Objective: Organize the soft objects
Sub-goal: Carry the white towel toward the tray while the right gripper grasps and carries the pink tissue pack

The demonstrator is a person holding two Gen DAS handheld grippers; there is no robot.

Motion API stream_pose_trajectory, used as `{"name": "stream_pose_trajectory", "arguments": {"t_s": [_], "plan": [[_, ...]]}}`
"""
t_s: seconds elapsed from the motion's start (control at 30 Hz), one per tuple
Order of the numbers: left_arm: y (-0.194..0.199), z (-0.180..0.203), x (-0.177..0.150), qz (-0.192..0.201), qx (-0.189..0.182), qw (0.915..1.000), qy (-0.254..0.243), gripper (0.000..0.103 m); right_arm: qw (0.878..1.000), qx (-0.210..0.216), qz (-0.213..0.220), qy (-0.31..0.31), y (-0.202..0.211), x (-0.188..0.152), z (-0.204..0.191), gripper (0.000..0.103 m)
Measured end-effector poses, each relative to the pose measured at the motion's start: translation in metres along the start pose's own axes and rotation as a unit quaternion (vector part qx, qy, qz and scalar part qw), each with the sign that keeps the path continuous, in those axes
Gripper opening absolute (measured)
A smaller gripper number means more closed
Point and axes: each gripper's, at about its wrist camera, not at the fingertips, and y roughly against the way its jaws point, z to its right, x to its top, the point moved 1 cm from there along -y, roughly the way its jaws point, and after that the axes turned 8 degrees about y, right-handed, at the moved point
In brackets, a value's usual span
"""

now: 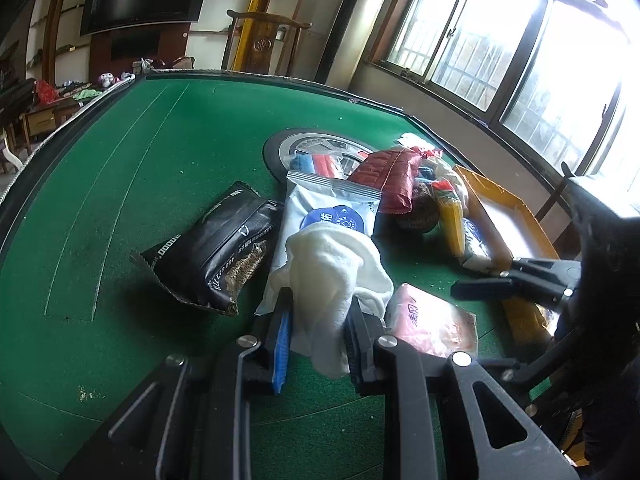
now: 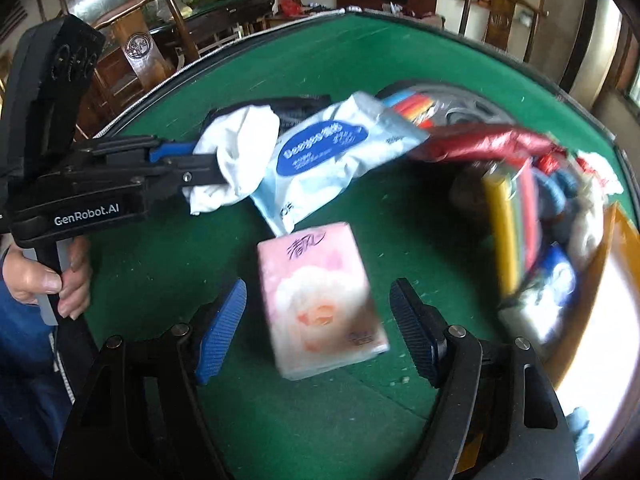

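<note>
Green felt table (image 1: pixel 120 168) still cluttered; left hand-held gripper (image 1: pixel 318 320) pinching a white cloth (image 1: pixel 336 264); right hand-held gripper (image 2: pixel 318 320) spread around the pink tissue pack (image 2: pixel 320 300); most sorting looks undone.

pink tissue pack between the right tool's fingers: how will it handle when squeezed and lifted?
The pink tissue pack will probably dent under the right tool, being soft. Its glossy wrap may slip a little. Likely light; its flat, blocky shape shouldn't roll on the green table.

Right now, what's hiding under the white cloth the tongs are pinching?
A pale blue wipes pack lies beneath the white cloth that the left tongs pinch. The cloth covers the pack's near end, so anything below there stays hidden.
</note>
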Motion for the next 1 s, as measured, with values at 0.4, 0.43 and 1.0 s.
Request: {"name": "stream_pose_trajectory", "arguments": {"t_s": [0.4,0.43,1.0], "plan": [[0.003,0.015,-0.004,0.02,0.033,0.9986,-0.037,0.023,0.994,-0.045,0.065,-0.079,0.022,-0.02,0.005,0.055],[0.003,0.019,-0.004,0.023,0.041,0.998,-0.042,0.023,0.992,-0.049,0.074,-0.088,0.03,-0.022,0.008,0.055],[0.019,0.073,-0.013,0.067,0.126,0.9811,-0.13,0.023,0.978,-0.072,0.139,-0.135,0.092,-0.061,0.017,0.055]]}}
